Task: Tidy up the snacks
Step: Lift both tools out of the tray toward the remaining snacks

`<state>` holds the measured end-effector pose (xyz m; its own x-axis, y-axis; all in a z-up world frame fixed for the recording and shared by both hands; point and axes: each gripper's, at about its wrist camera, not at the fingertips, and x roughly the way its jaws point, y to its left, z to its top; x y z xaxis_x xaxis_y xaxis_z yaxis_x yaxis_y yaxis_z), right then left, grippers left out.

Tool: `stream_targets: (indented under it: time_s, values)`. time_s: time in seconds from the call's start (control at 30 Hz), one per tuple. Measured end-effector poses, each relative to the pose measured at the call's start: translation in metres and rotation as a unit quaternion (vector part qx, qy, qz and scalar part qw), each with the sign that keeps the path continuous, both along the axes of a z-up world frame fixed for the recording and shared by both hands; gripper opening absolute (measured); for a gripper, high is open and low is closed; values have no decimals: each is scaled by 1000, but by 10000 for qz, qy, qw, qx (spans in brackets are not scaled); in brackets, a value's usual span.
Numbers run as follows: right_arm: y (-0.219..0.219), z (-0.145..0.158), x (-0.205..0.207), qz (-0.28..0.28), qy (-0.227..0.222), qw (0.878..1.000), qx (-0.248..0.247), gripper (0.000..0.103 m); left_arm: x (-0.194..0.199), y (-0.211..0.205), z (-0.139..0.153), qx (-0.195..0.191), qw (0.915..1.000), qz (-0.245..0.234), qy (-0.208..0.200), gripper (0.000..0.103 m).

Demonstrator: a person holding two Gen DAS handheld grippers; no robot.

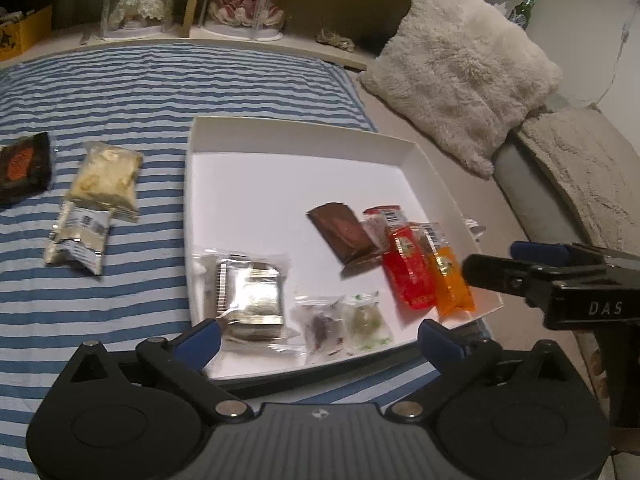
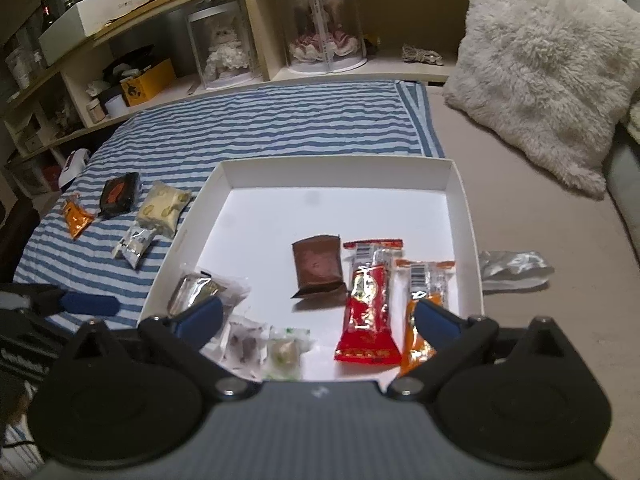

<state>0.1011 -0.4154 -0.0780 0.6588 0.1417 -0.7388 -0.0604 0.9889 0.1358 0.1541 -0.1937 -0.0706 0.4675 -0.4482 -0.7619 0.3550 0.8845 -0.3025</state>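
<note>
A shallow white box (image 1: 192, 208) (image 2: 340, 166) lies on a blue-striped blanket. Inside are a brown packet (image 1: 346, 236) (image 2: 318, 266), a red packet (image 1: 408, 272) (image 2: 368, 320), an orange packet (image 1: 452, 284) (image 2: 424, 280), a silver packet (image 1: 248, 296) (image 2: 196, 286) and two small clear candy packs (image 1: 324, 328) (image 2: 244, 344). Left of the box lie a cream packet (image 1: 106, 178) (image 2: 162, 208), a silver packet (image 1: 78, 240) (image 2: 134, 246), a black packet (image 1: 22, 168) (image 2: 118, 194) and a small orange packet (image 2: 76, 218). My left gripper (image 1: 320, 340) and right gripper (image 2: 316, 320) hover open and empty at the box's near edge.
A crumpled silver wrapper (image 2: 514, 270) lies right of the box on the beige surface. A fluffy white cushion (image 1: 460, 76) (image 2: 548, 68) sits at the back right. Shelves with dolls in clear cases (image 2: 224, 52) run behind the blanket (image 1: 120, 92).
</note>
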Motion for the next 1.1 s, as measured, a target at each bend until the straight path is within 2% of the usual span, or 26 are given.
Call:
stream_targets:
  time_s: [0.27, 0.57, 0.77, 1.1]
  values:
    - [5, 8, -3, -64, -65, 10000, -19, 103, 3, 28, 17, 87, 9995, 210, -195, 103]
    - [31, 21, 3, 1, -235, 9997, 1, 103, 9, 69, 37, 225, 9976, 413, -506, 103]
    - [63, 20, 19, 187, -293, 9994, 82, 103, 16, 110, 48, 325, 9950, 688, -644, 103]
    - [136, 10, 54, 543, -359, 9977, 206, 103, 31, 190, 42, 479, 9841, 1531, -758, 103]
